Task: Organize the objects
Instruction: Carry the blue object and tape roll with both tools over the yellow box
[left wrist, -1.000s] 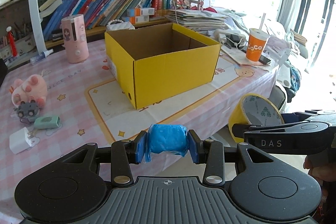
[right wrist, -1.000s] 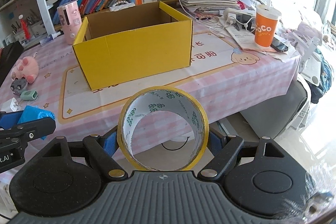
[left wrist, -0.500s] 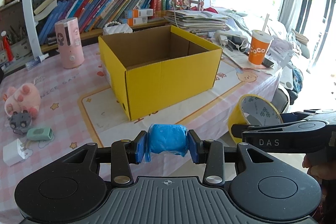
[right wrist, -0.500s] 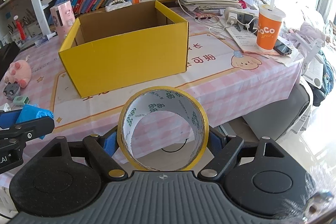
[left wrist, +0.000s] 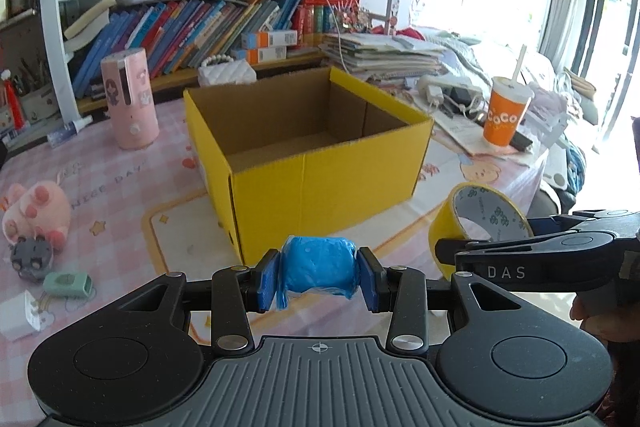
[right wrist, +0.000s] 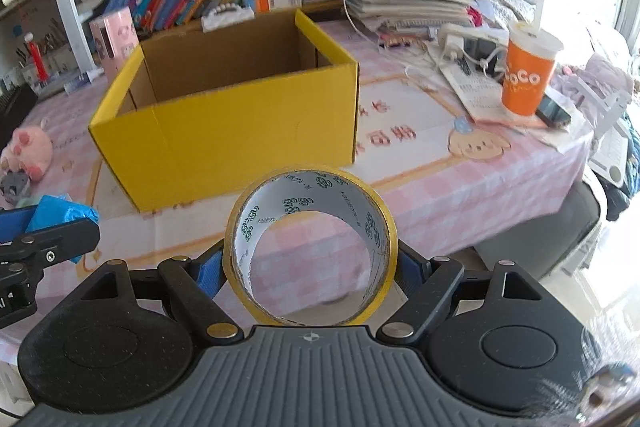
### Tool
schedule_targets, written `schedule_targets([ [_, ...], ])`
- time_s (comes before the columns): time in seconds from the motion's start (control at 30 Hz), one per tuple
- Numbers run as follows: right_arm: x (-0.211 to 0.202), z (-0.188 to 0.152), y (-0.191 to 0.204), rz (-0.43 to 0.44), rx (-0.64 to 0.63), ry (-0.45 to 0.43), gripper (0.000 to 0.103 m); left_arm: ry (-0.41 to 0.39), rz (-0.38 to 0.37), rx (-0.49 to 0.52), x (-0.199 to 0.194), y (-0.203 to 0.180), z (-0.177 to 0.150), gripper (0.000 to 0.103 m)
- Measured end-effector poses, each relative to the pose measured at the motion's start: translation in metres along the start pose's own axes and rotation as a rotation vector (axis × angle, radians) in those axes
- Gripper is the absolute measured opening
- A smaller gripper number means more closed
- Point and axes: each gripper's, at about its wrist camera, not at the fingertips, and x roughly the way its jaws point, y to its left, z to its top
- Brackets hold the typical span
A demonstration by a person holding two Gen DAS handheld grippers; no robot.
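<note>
An open yellow cardboard box (left wrist: 320, 167) stands on the pink checked table, with nothing visible inside it; it also shows in the right wrist view (right wrist: 240, 123). My left gripper (left wrist: 318, 273) is shut on a blue plastic roll (left wrist: 318, 267), held above the table's near edge in front of the box. My right gripper (right wrist: 310, 261) is shut on a yellow tape roll (right wrist: 310, 319), held to the right of the left gripper. The tape roll also shows in the left wrist view (left wrist: 444, 235), and the blue roll in the right wrist view (right wrist: 60, 213).
Left of the box lie a pink plush toy (left wrist: 36, 207), a grey toy (left wrist: 32, 257), a green tag (left wrist: 66, 283) and a white charger (left wrist: 20, 315). A pink cylinder (left wrist: 130, 103) stands behind. An orange cup (left wrist: 506, 115), papers and cables are at the right. Bookshelves stand behind.
Both grippers have moved closer to the box with their loads still held. The box looks larger and nearer in both views.
</note>
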Motion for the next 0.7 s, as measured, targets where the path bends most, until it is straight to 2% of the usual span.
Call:
schedule_targets([
  [0.13, -0.001, 0.019, -0.003, 0.015, -0.017, -0.063, 0.08, -0.045, 0.009, -0.01, 0.002, 0.001, 0.018, 0.039],
  [0.37, 0.009, 0.065, -0.009, 0.043, -0.083, -0.166, 0.08, -0.114, 0.067, -0.028, 0.016, 0.007, 0.052, 0.039],
  [0.57, 0.032, 0.111, -0.02, 0.087, -0.11, -0.212, 0.08, -0.136, 0.125, -0.04, 0.041, 0.01, 0.078, 0.039],
  [0.7, 0.049, 0.139, -0.022, 0.124, -0.115, -0.224, 0.08, -0.121, 0.159, -0.041, 0.064, 0.01, 0.091, 0.039],
])
